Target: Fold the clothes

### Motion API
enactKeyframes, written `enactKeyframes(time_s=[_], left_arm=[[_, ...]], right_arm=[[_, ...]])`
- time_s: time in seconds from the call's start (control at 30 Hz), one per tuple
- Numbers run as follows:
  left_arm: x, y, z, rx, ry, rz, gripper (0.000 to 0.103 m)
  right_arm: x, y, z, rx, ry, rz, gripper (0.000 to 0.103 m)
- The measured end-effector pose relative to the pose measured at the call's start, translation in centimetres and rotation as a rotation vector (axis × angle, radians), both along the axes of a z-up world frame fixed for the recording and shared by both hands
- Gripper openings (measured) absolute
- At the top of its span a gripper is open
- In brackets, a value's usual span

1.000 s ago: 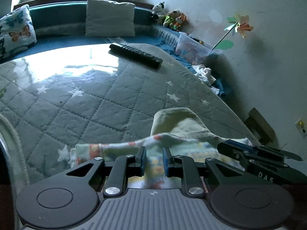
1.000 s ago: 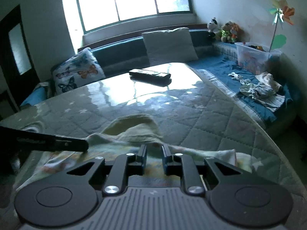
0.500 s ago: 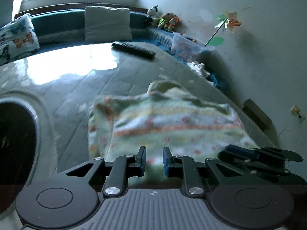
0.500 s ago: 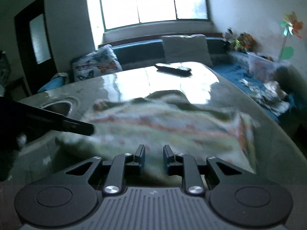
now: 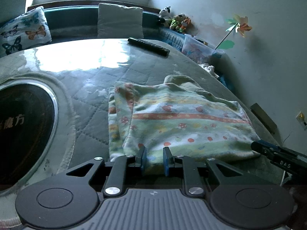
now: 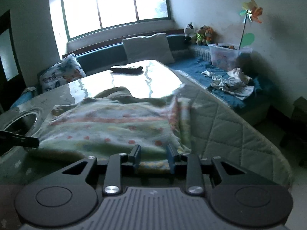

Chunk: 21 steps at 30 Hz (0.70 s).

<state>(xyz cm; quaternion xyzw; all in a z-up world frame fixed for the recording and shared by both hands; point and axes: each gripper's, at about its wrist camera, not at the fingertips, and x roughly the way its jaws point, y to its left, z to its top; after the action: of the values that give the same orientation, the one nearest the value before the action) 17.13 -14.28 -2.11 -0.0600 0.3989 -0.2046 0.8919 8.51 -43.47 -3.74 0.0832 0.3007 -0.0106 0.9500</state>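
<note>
A pale green child's garment [image 5: 178, 118] with orange stripes and small prints lies folded flat on the quilted table cover [image 5: 92, 95]. It also shows in the right wrist view [image 6: 111, 126]. My left gripper [image 5: 154, 158] is open at its near left hem, jaws apart, holding nothing. My right gripper [image 6: 154, 157] is open at its near right hem, also empty. The right gripper's tip [image 5: 276, 153] shows at the garment's near right corner in the left wrist view.
A round dark opening [image 5: 23, 126] sits in the table at left. A black remote [image 5: 148, 46] lies at the far end. Beyond are a sofa with cushions [image 6: 147, 48], loose clothes [image 6: 230, 82], a plastic bin [image 6: 228, 57] and soft toys.
Both grippers pulled the garment's edge toward me and over, laid it flat, then opened and let go. The garment now lies folded in half.
</note>
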Motion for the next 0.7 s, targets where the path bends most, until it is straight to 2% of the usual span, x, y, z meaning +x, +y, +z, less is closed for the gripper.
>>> enactKeyframes(time_s=[0.07,0.13,0.2,0.23,0.3,0.37,0.43,0.47,0.57,0.7], left_arm=[[-0.2,0.1,0.2,-0.006,-0.003,0.002,0.026],[-0.6,0.1,0.3,-0.011,-0.007,0.001,0.039],[-1.0,-0.1,0.5,-0.003,-0.017,-0.003,0.044],[-1.2,-0.2,0.6,0.003,-0.022,-0.005,0.047],[-1.6,-0.2,0.7,0.012,-0.031,-0.01,0.052],[-1.9,-0.2,0.7,0.014,-0.032,-0.013,0.057],[-2.2,-0.1,0.7,0.014,-0.033,-0.015,0.063],[-2.4,-0.1,0.7,0.018,-0.035,-0.015,0.066],[-3.0,-0.1,0.6,0.038,-0.048,-0.011,0.078],[-3.8,0.2,0.5,0.055,-0.066,-0.01,0.088]], right_arm=[[-0.2,0.3,0.2,-0.001,-0.009,0.002,0.037],[-0.6,0.8,0.5,-0.011,-0.025,0.006,0.059],[-0.7,1.4,0.8,-0.03,-0.038,0.009,0.064],[-0.7,1.7,0.9,-0.034,-0.043,0.011,0.074],[-0.8,2.2,1.0,-0.027,-0.052,0.018,0.082],[-0.8,2.7,1.1,-0.025,-0.063,0.022,0.083],[-0.9,3.1,1.1,-0.027,-0.072,0.019,0.09],[-0.9,3.3,1.1,-0.024,-0.076,0.017,0.09],[-1.0,3.7,1.1,-0.016,-0.079,0.018,0.096],[-1.8,4.6,1.5,-0.056,-0.113,-0.001,0.103]])
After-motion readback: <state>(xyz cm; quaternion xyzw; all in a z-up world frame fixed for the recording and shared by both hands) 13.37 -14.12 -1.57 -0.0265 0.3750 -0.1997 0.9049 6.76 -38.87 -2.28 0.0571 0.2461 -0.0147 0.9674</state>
